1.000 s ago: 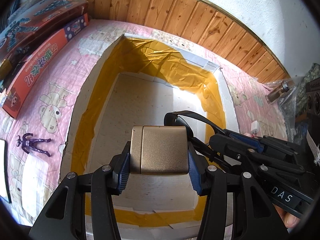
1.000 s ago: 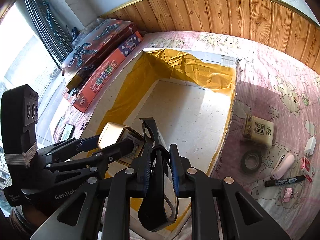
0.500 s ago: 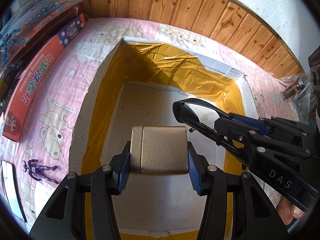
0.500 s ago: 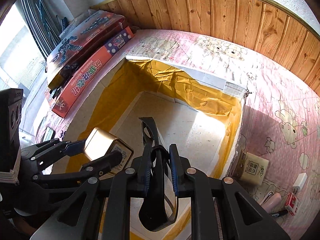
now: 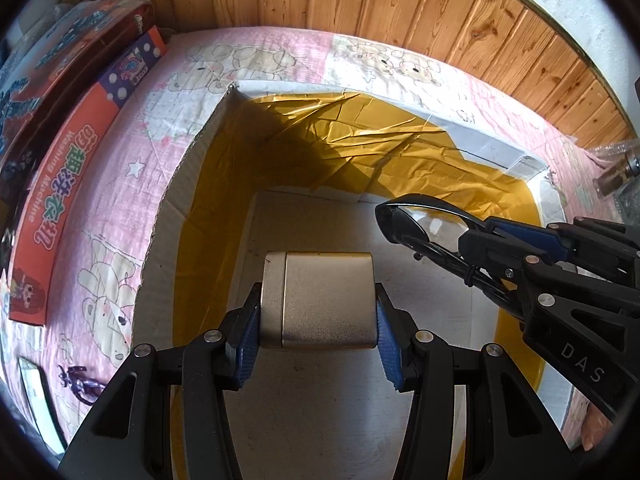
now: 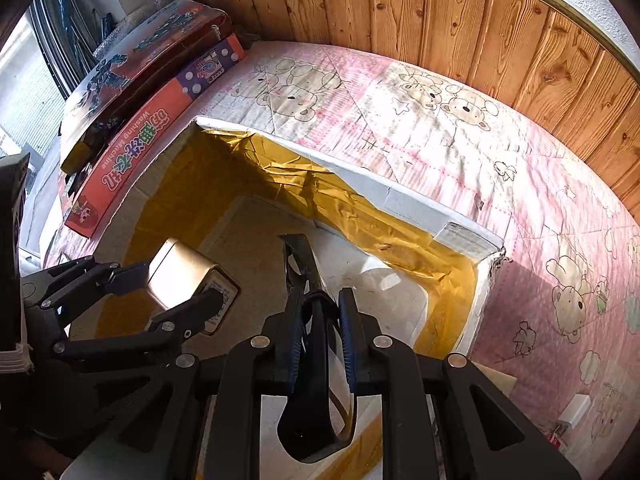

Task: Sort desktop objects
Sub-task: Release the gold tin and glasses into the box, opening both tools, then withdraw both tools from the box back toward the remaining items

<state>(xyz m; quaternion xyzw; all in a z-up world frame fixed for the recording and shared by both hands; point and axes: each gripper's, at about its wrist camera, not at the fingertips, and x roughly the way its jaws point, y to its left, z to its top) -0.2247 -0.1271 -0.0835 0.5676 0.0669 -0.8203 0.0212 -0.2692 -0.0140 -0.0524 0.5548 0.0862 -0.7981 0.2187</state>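
Note:
A gold metal case (image 5: 328,280) hangs over the open cardboard box (image 5: 160,220), whose inner walls are lined with yellow tape. My left gripper (image 5: 318,320) is shut on the case, blue pads on both its sides. To its right my right gripper (image 5: 480,240) is shut on a pair of black-framed glasses (image 5: 404,224), also above the box floor. In the right wrist view the glasses (image 6: 304,264) stand on edge between the pads of the right gripper (image 6: 322,296). The left gripper (image 6: 172,284) with the gold case (image 6: 180,268) is at the left, over the box (image 6: 400,196).
An orange game box (image 5: 60,160) and a dark one lie left of the cardboard box on the pink bear-print cloth. A purple figurine (image 5: 82,384) lies at lower left, a glass bottle (image 5: 616,176) at right. A tan packet (image 6: 496,380) and white block (image 6: 574,416) lie right. Wood panelling stands behind.
Both grippers have moved forward and a little lower over the cardboard box, so its far wall looks nearer. The case and the glasses stay gripped as before.

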